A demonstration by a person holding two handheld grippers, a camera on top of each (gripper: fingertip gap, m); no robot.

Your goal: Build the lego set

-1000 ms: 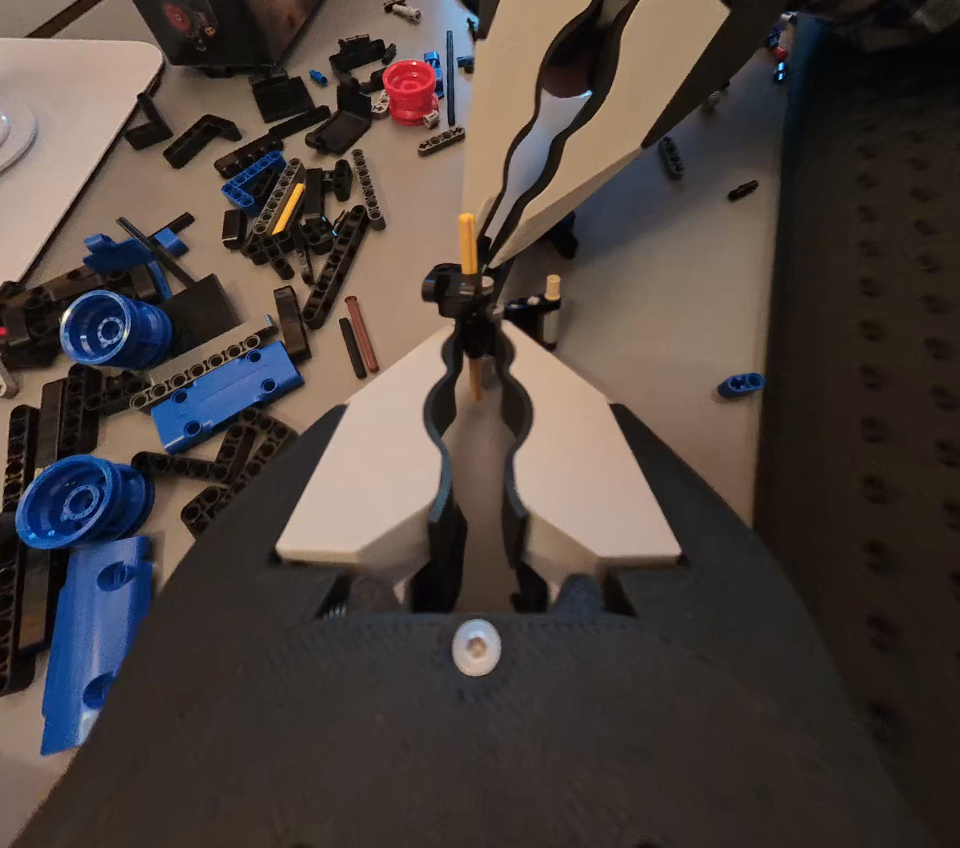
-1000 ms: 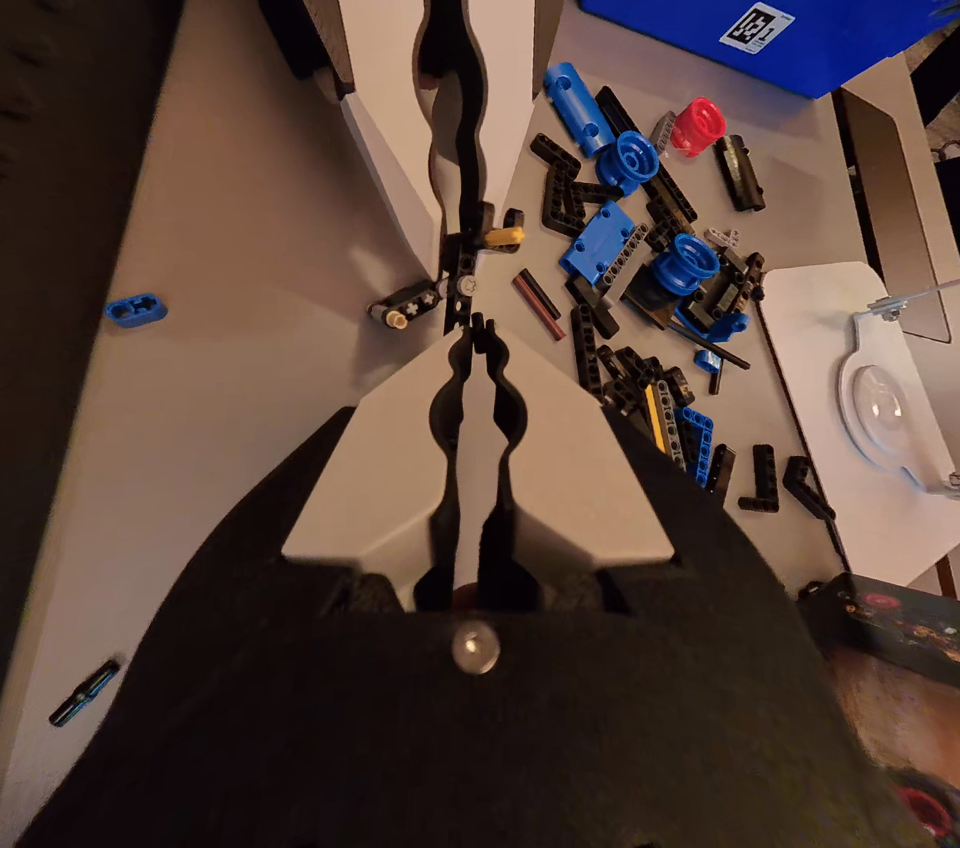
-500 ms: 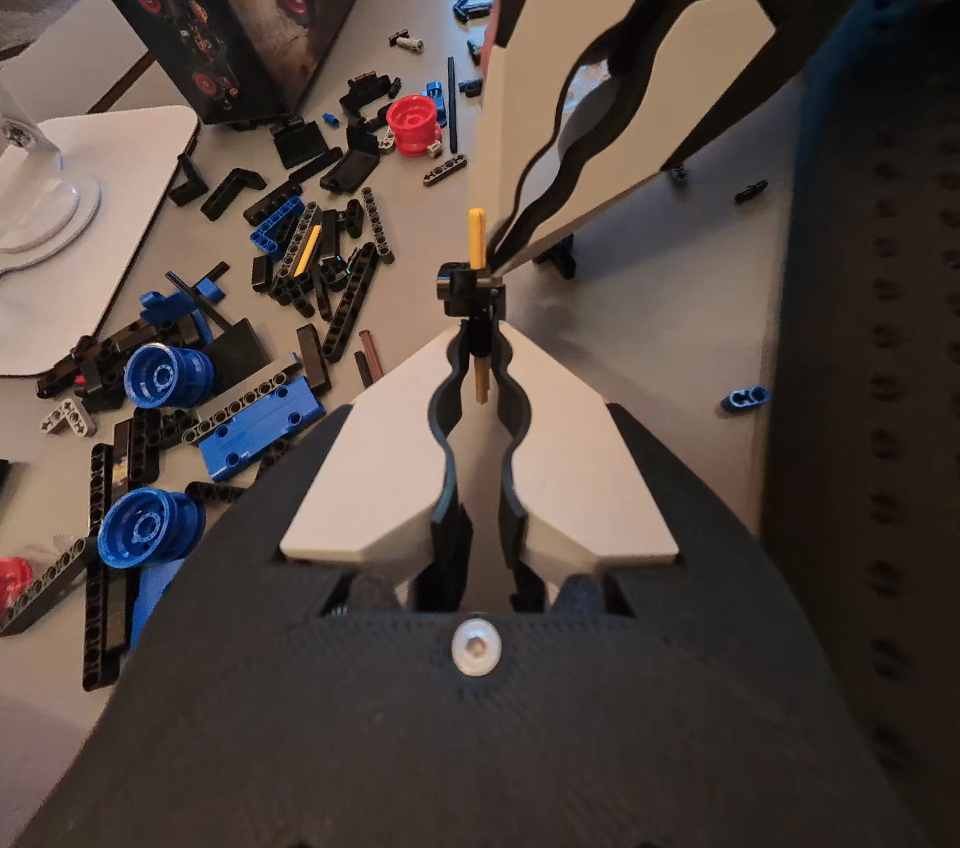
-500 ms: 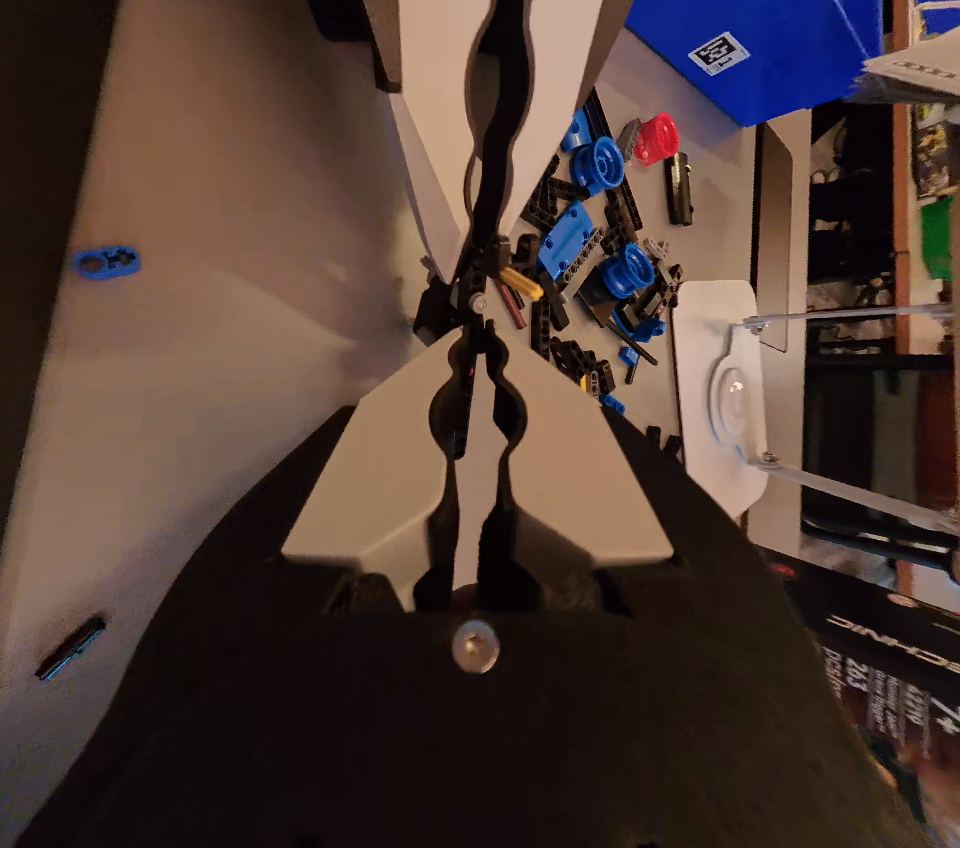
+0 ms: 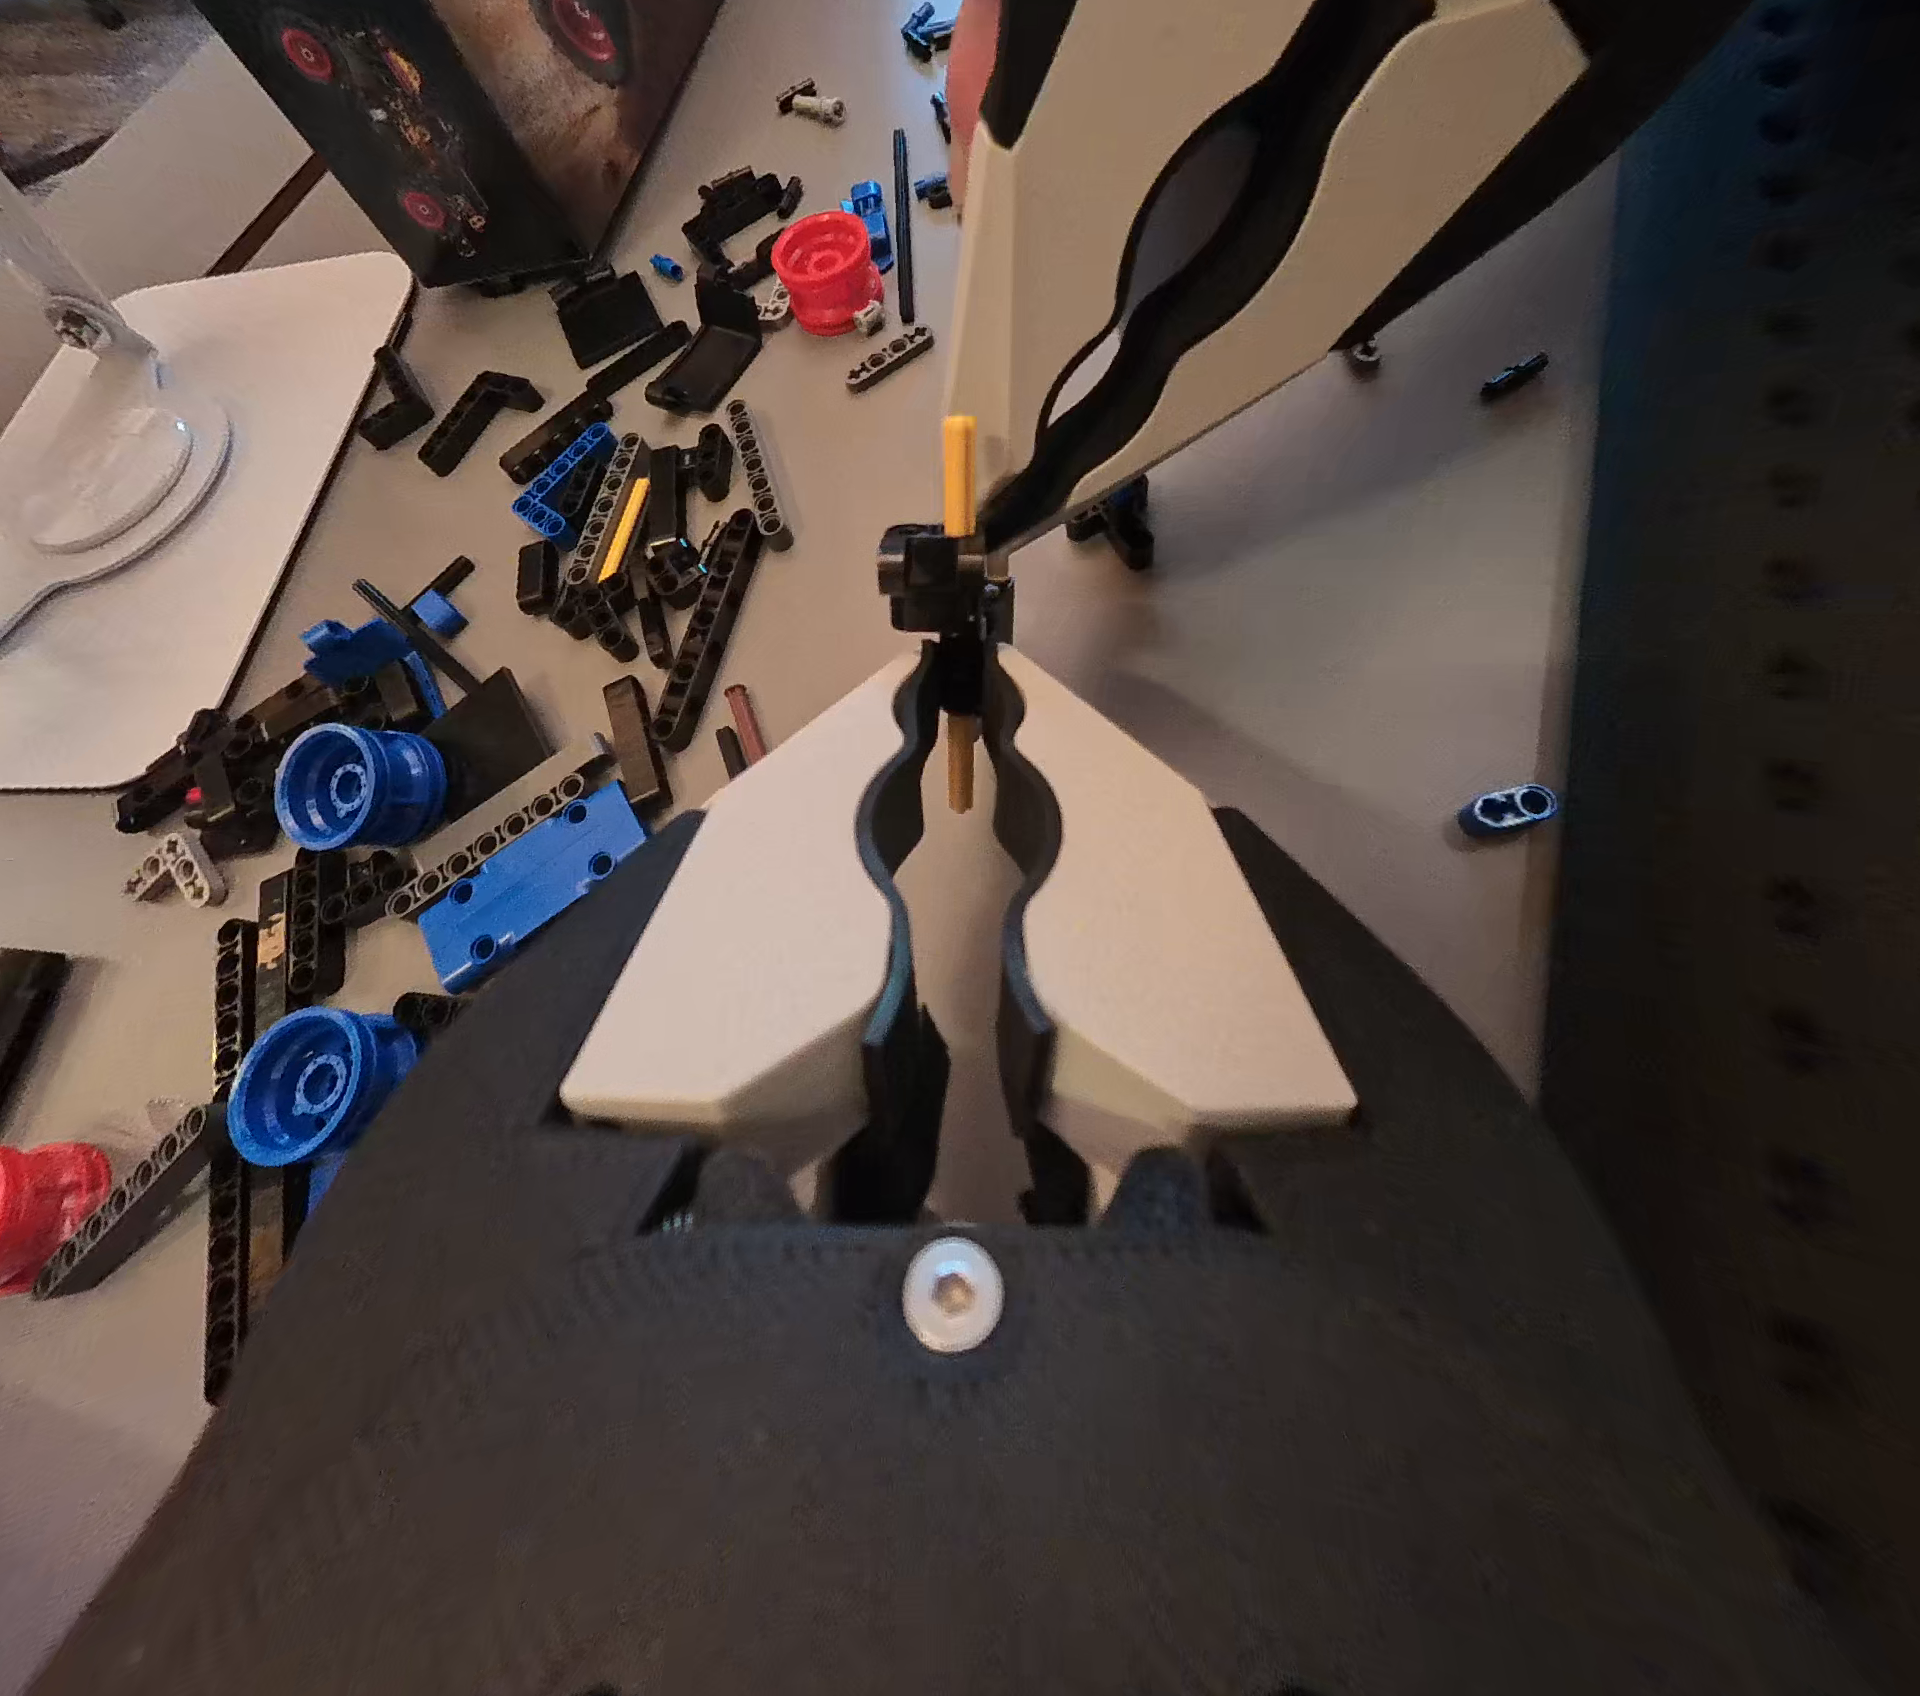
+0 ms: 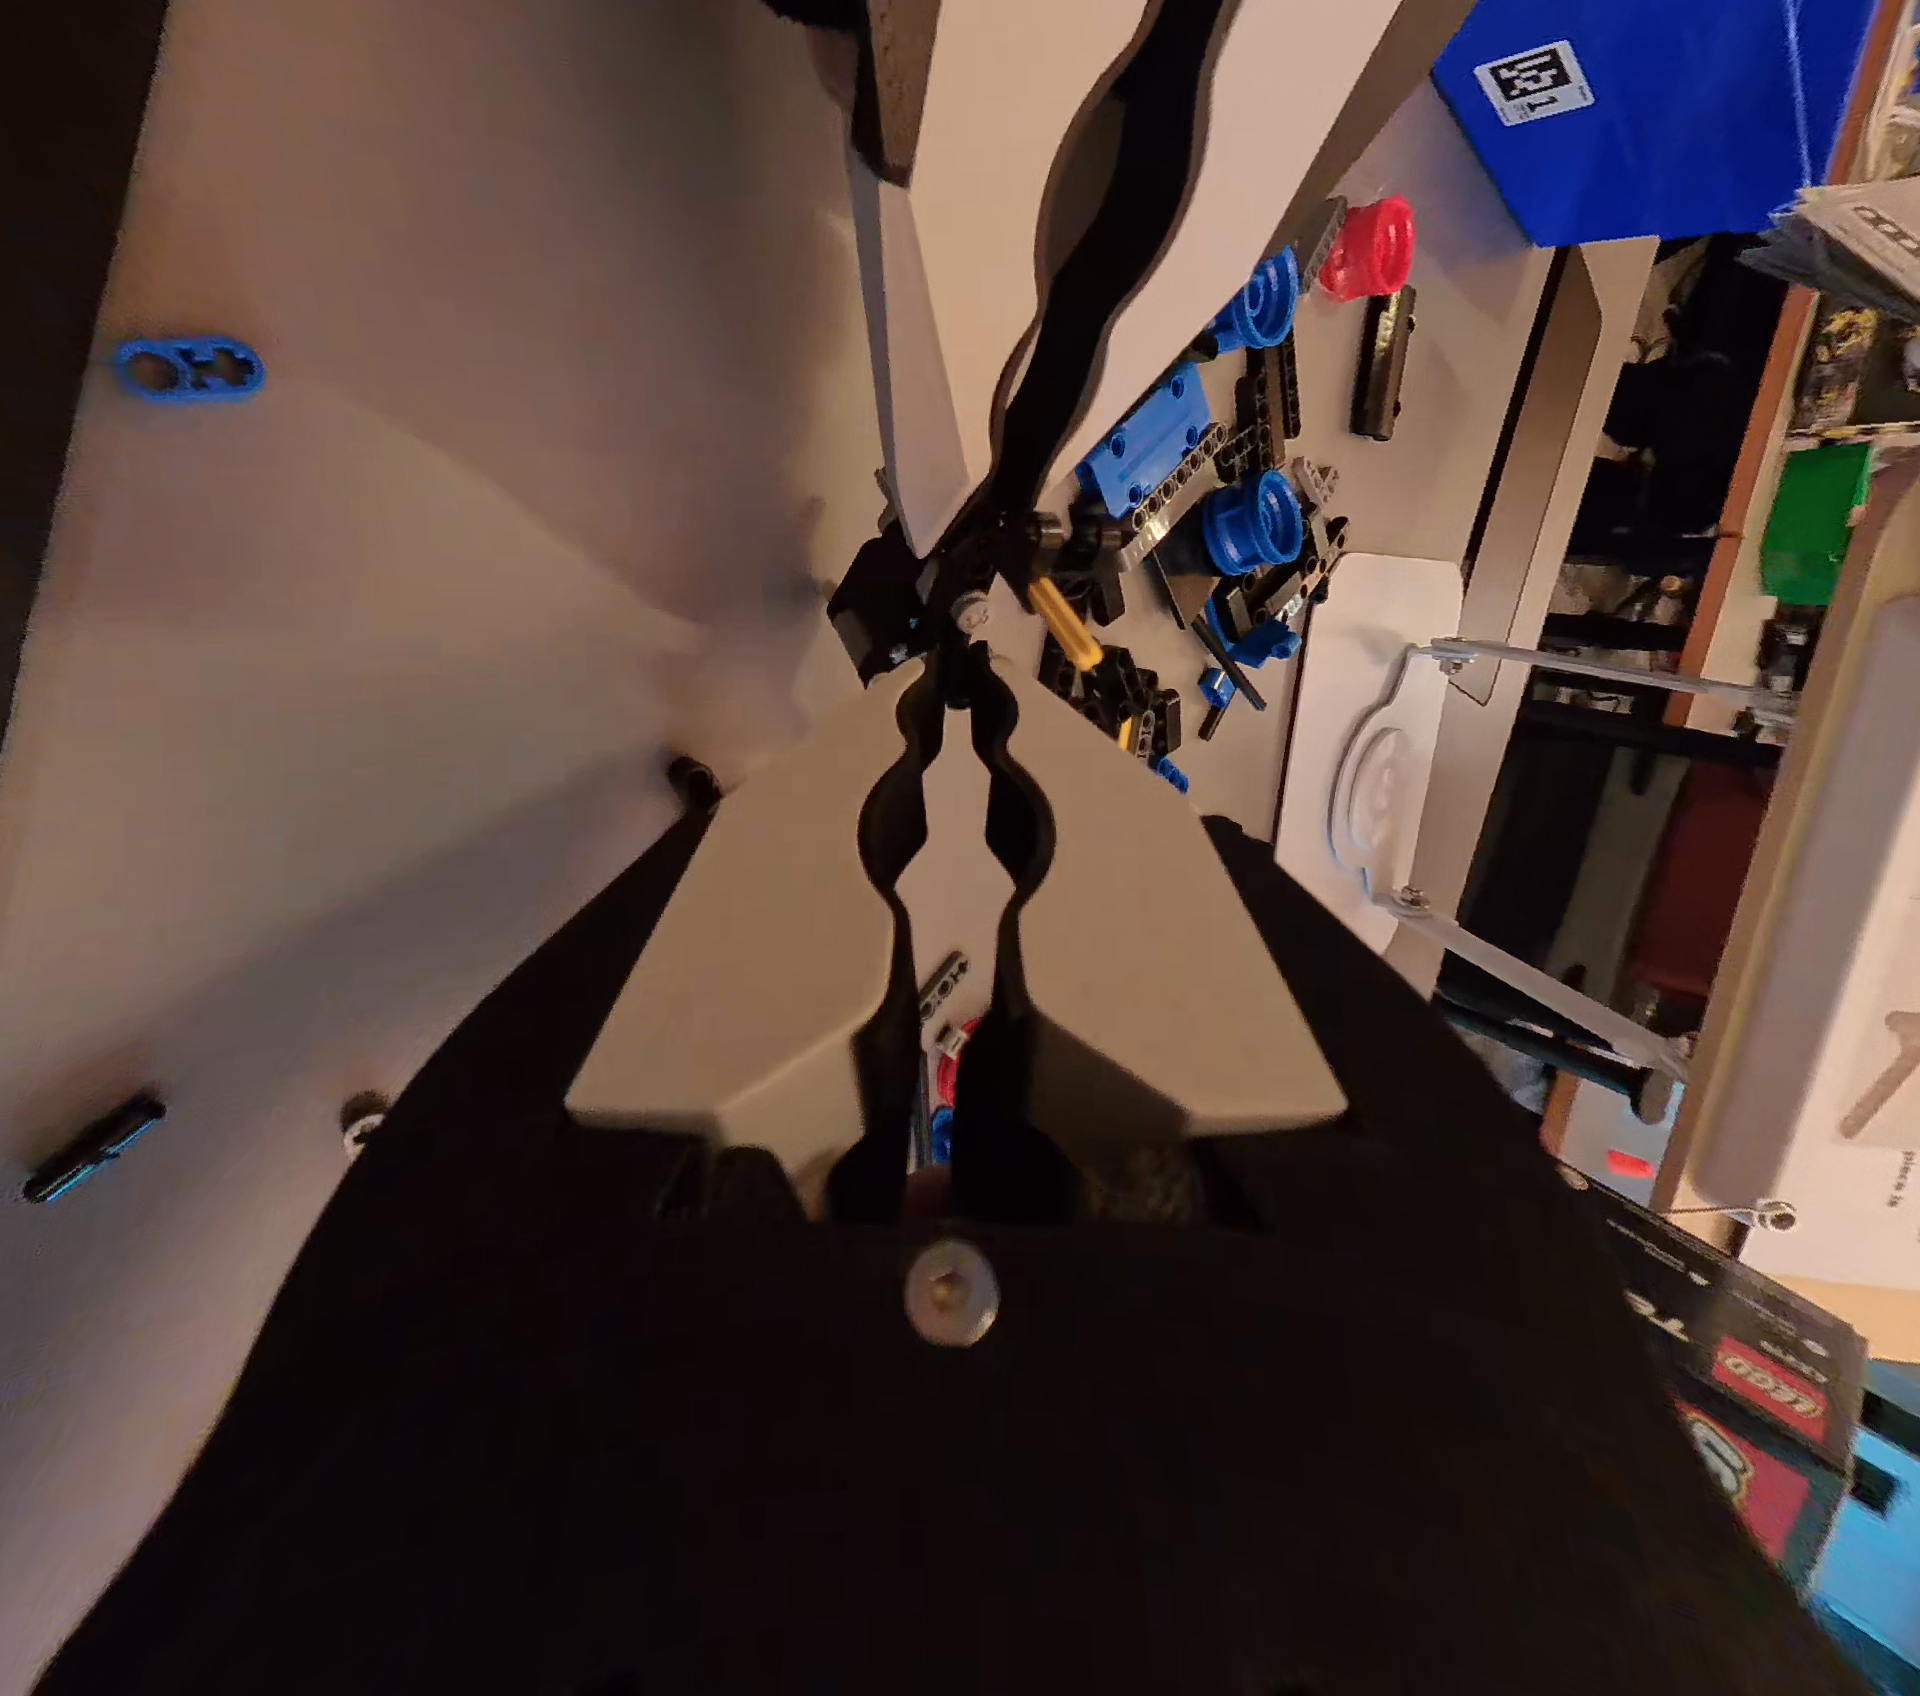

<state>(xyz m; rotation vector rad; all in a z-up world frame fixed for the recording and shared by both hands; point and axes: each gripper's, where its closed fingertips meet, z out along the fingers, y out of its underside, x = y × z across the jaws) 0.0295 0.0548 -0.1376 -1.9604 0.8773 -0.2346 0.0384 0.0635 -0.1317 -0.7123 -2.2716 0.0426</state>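
Table [image 5: 1299,690], grey, strewn with loose bricks beside set box [image 5: 436,5]; both grippers [image 5: 956,659] [image 6: 961,680] clenched on small black assembly [image 5: 940,581]

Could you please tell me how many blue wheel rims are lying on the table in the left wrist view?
2: one blue rim lies beside the black parts left of the left claw; the other blue rim lies nearer the camera, against that claw's black body. More may be hidden behind it.
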